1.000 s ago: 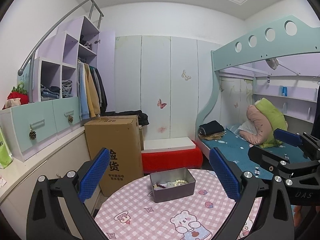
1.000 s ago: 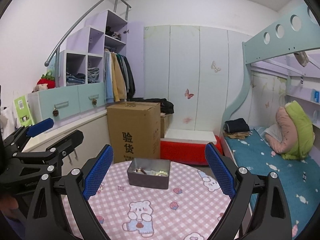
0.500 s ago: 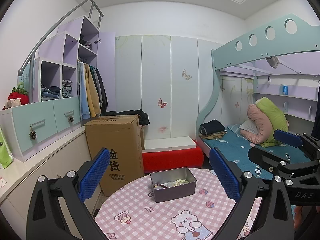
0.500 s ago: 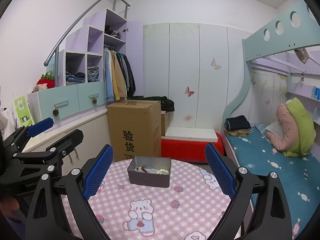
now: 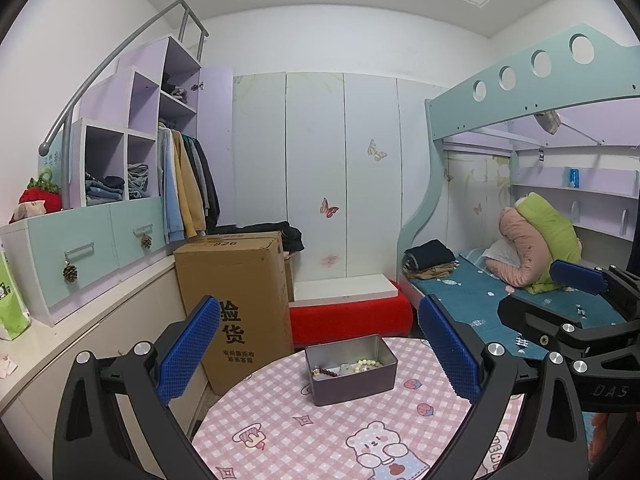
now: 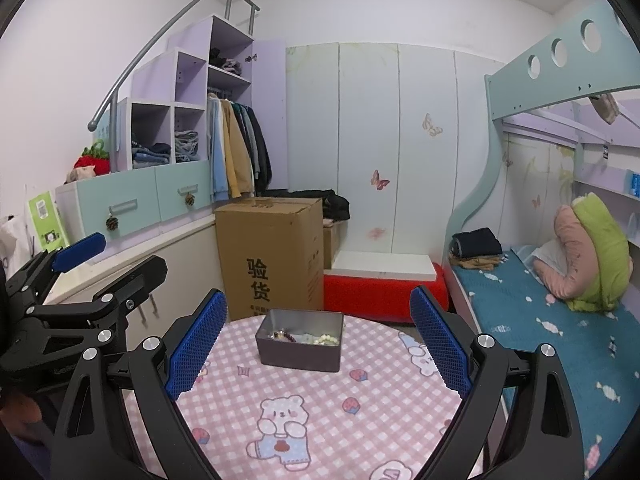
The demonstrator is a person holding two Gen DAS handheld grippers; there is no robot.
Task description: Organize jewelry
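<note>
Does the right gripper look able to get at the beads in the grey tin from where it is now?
Probably yes. The right gripper is open and faces the grey tin, which has no lid, and the pink tablecloth between them is bare. The beads lie exposed inside.

One grey tin (image 5: pixel 352 368) sits on one round table (image 5: pixel 280 428), at the lower middle of the frame. Two bead bracelets lie in it: one dark (image 5: pixel 325 372), one pale (image 5: pixel 370 364). Two cardboard boxes: one tall (image 5: pixel 236 304), one partly hidden behind it. Two pine cones (image 5: pixel 70 273) hang from two drawers at left. Three butterfly stickers (image 5: pixel 329 208) mark the wardrobe doors.
</note>
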